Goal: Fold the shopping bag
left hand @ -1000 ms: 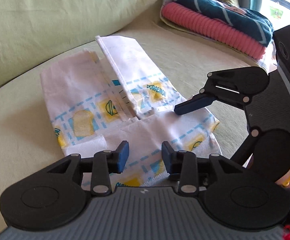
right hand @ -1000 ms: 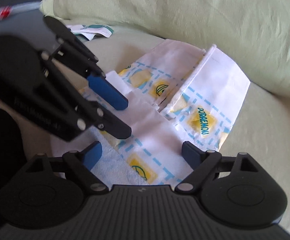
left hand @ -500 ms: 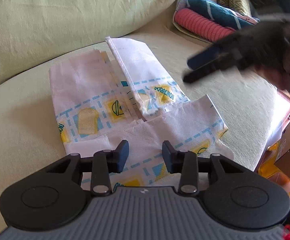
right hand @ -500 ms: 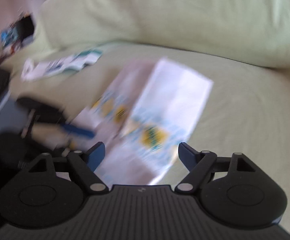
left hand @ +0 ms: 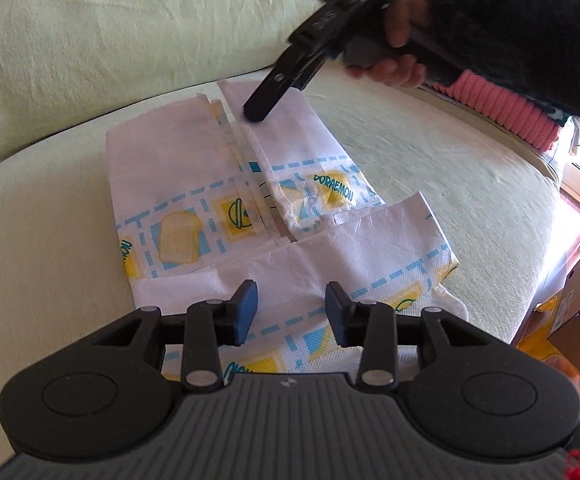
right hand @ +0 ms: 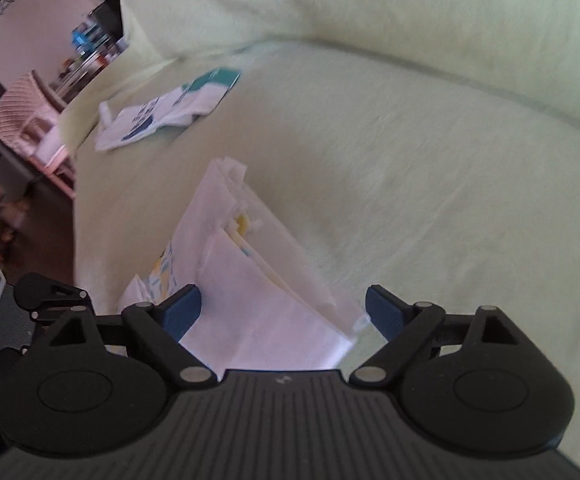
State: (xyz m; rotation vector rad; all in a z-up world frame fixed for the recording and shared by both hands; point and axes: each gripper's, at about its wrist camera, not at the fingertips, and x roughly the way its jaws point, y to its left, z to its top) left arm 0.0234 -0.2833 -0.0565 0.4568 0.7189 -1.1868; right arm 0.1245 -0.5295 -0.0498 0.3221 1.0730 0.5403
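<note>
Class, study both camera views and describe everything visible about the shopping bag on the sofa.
The shopping bag is white, woven-looking fabric printed with blue dashed lines, yellow patches and the word DORAEMON. It lies partly folded on the pale green sofa, its near flap turned up over it and one long side panel folded inward. The open right hand-held gripper hovers at its far end; the open left hand-held gripper is above its near edge.

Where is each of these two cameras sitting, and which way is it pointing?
Left wrist: rides the left gripper at the near edge of the shopping bag, looking across it toward the sofa back; shows its open fingers, the right gripper and the hand holding it.
Right wrist: rides the right gripper above the bag's far end, looking along the sofa seat toward a second bag; shows its open fingers.
Shared: the shopping bag, the sofa.
</note>
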